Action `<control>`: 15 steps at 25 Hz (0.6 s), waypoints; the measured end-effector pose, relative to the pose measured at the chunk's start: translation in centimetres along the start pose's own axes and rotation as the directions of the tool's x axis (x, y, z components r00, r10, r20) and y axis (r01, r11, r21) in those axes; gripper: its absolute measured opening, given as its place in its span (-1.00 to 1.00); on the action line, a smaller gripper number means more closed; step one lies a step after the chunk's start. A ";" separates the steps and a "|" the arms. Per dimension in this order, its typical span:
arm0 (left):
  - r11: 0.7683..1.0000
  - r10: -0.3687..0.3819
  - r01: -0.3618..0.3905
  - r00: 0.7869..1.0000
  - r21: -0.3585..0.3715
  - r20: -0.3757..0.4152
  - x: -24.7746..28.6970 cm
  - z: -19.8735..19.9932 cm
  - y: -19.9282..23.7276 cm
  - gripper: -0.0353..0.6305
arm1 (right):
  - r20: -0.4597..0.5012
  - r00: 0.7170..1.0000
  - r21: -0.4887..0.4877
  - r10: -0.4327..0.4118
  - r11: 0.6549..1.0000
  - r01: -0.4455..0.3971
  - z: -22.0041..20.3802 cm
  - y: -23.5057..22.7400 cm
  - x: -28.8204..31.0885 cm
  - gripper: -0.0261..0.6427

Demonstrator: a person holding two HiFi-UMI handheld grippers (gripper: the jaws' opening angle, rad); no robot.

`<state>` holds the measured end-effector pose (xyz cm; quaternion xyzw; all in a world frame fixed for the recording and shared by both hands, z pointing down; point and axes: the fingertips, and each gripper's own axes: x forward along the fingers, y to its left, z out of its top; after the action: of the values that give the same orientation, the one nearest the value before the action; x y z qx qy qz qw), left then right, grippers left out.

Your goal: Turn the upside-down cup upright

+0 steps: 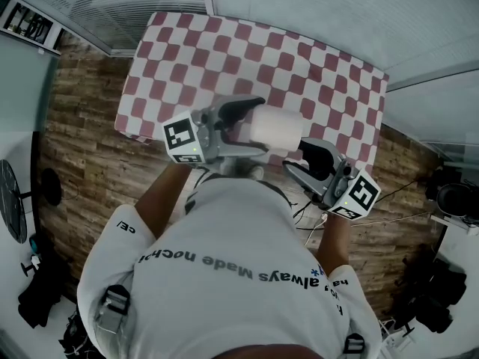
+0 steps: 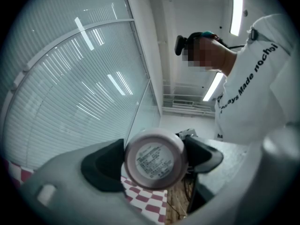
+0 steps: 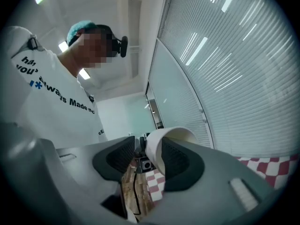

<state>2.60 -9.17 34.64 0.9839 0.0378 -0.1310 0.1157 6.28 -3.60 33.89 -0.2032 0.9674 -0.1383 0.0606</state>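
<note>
A pale cup point(image 1: 275, 126) is held on its side in the air over the near edge of the checked table point(image 1: 224, 58). My left gripper point(image 1: 254, 126) is shut on its body. In the left gripper view the cup's labelled bottom point(image 2: 154, 159) faces the camera, squeezed between both pads. The mouth points toward my right gripper point(image 1: 303, 159), which sits just right of the cup. In the right gripper view the cup's rim wall point(image 3: 153, 153) stands between the spread jaws. One pad point(image 3: 180, 165) lies close to the wall inside the mouth. The other pad point(image 3: 119, 161) is clear of it.
The red-and-white checked cloth covers the table ahead of the person. Wood-plank floor point(image 1: 82, 163) surrounds it, with cables point(image 1: 389, 200) and dark gear point(image 1: 449, 200) at the right. Glass walls with blinds point(image 1: 150, 6) close off the far side.
</note>
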 end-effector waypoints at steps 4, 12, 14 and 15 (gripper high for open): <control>1.000 -0.001 0.001 1.000 -0.010 0.003 -0.1 -0.2 0.1 0.35 | -0.077 0.996 -0.059 -0.047 0.997 0.043 -0.2 -0.2 0.4 -0.35; 1.000 0.009 -0.009 1.000 -0.016 0.011 -0.2 -0.3 0.2 0.35 | -0.229 0.948 -0.262 -0.221 0.952 0.159 -0.2 -1.0 1.0 -0.10; 1.000 0.011 -0.011 1.000 -0.017 0.015 -0.2 -0.3 0.3 0.35 | -0.294 0.912 -0.362 -0.286 0.916 0.171 -0.6 -1.4 1.4 -0.05; 1.000 0.014 -0.014 1.000 -0.019 0.018 -0.2 -0.3 0.4 0.35 | -0.340 0.882 -0.415 -0.326 0.894 0.171 -1.1 -1.8 1.4 0.04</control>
<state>2.55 -9.46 35.06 0.9818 0.0312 -0.1386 0.1261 5.45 -5.49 35.35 -0.3028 0.9325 0.0029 -0.1970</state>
